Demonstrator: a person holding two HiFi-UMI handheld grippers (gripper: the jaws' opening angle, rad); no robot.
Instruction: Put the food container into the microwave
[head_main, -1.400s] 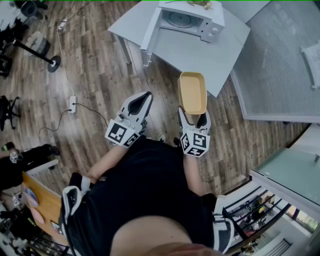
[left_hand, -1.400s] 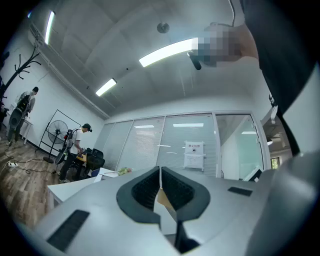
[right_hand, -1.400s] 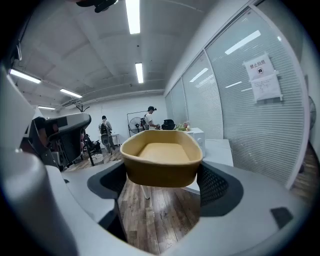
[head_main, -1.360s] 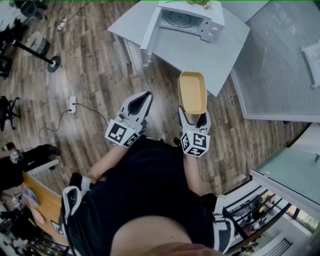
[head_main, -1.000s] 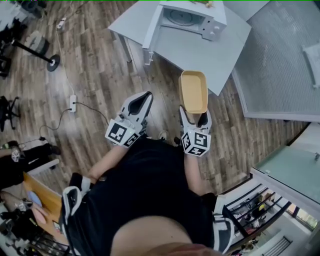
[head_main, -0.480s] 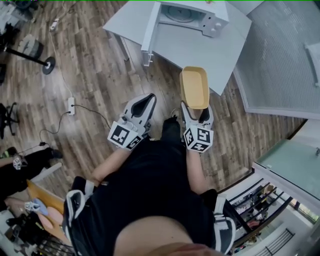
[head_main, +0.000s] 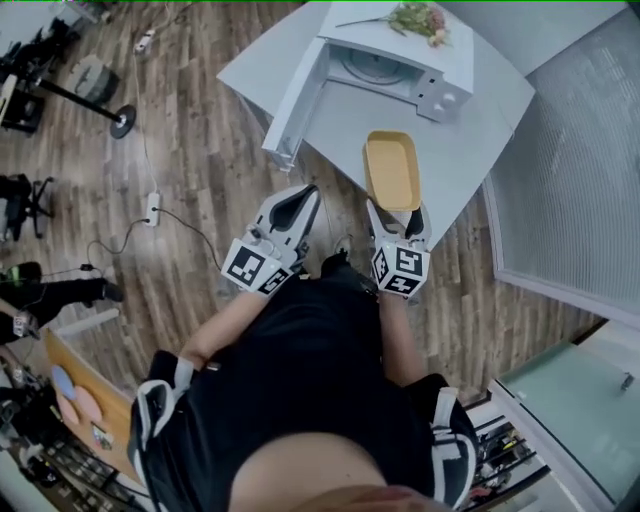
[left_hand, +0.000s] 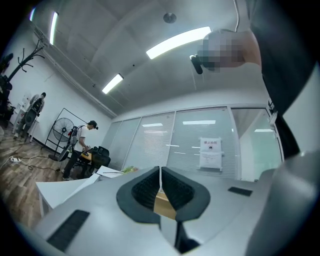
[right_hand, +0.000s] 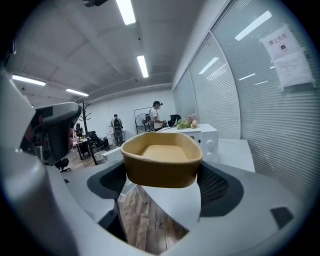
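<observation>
Fingers (right_hand: 220, 186) of your right gripper (head_main: 394, 216) are clamped on the near end of the container (head_main: 391, 168), one on each side wall. That leaves its far end free to go in first. The container is empty. You hold it level in the air, over the near edge of the counter (head_main: 470, 160) and well short of the microwave (head_main: 402, 72). Level is probably just the easy way to carry it, and it also suits the low opening.

The microwave sits further back on the counter with its door (head_main: 293, 100) swung wide to your left, so the cavity faces you. From the head view nothing appears to stand between it and the container. A bunch of flowers (head_main: 420, 18) lies on the microwave's top, clear of the opening.

Your left gripper (head_main: 300, 197) hangs beside the right one, over the floor (head_main: 200, 150). Its fingers (left_hand: 145, 192) are pressed together and grip nothing. With the door already open it looks to have no job, and parked there it keeps out of the container's way.

Next, I judge, comes a forward reach over the counter. Watch the open door's edge on your left, and keep the rim below the top of the opening.
</observation>
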